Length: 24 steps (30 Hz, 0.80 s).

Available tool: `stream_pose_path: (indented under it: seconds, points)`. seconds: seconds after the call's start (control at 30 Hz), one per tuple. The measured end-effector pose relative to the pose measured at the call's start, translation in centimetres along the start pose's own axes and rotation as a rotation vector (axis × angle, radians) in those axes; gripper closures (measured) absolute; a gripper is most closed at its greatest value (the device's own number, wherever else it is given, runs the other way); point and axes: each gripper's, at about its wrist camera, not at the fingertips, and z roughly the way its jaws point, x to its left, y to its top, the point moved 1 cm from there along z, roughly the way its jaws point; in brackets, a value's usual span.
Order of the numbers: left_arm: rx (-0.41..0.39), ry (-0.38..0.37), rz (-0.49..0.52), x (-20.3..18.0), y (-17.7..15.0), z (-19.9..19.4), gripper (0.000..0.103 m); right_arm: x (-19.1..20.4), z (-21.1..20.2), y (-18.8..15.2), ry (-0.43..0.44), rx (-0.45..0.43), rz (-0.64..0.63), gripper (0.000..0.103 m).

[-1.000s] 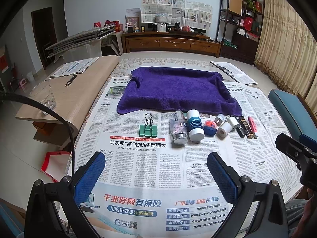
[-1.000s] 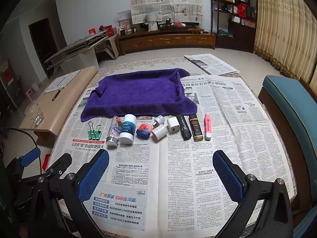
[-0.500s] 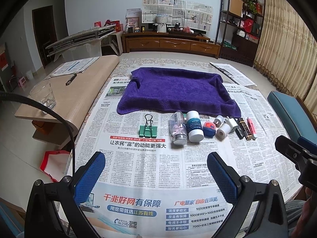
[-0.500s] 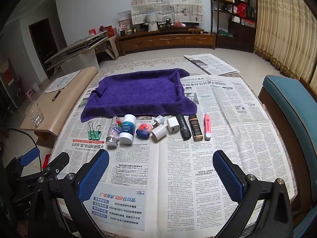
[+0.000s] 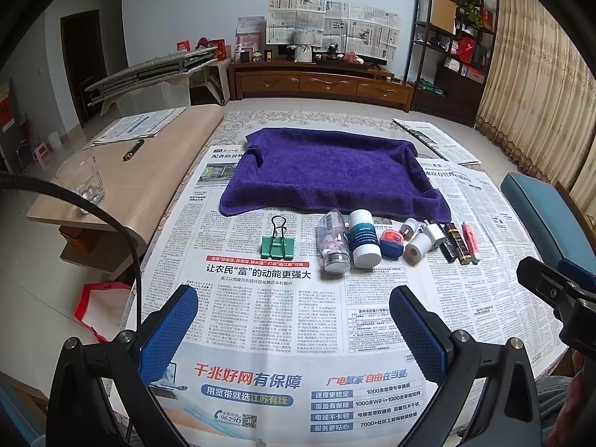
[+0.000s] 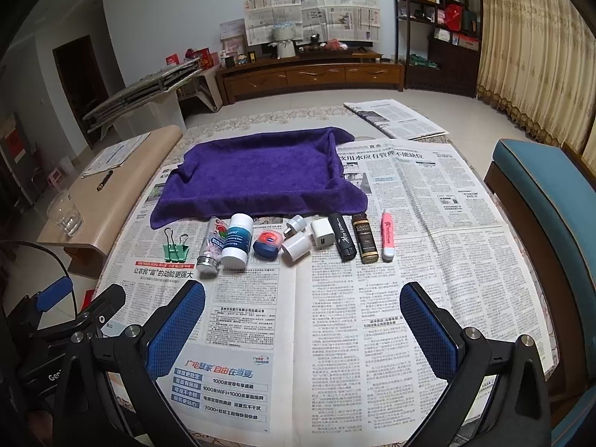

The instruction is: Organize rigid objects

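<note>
Left gripper [image 5: 294, 320]: jaws spread wide and holding nothing, low over the newspaper [image 5: 260, 298] that covers the worktop.
Right gripper [image 6: 302, 316]: jaws likewise spread and bare, beside the left one.
Row of objects: lined up on the newspaper just in front of the purple towel [image 6: 257, 171]: green binder clip [image 6: 176, 247], clear pill bottle [image 6: 210, 247] lying on its side, white bottle with blue label [image 6: 236, 240], small blue-and-red tin [image 6: 266, 244], white cylinder [image 6: 296, 247], white charger plug [image 6: 322, 232], black tube [image 6: 342, 238], brown tube [image 6: 364, 238], pink pen [image 6: 386, 236].
Spacing: the clip sits apart at the left; the bottles touch; the rest lie close together.
Surroundings: side bench [image 5: 149, 171] at left with a drinking glass [image 5: 82, 180]; blue chair [image 6: 551, 201] at right.
In the way: bare newsprint between the jaws and the row.
</note>
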Motion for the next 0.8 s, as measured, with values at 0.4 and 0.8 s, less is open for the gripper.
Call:
stream_pose_path:
  seconds: [0.4, 0.8]
  points:
    - [0.001, -0.001, -0.004, 0.12, 0.02, -0.04, 0.000, -0.48, -0.18, 0.02, 0.002, -0.007, 0.011, 0.000]
    - [0.002, -0.003, -0.009, 0.30, 0.04, 0.01, 0.000, -0.71, -0.50, 0.00, 0.000, -0.013, 0.013, 0.000]
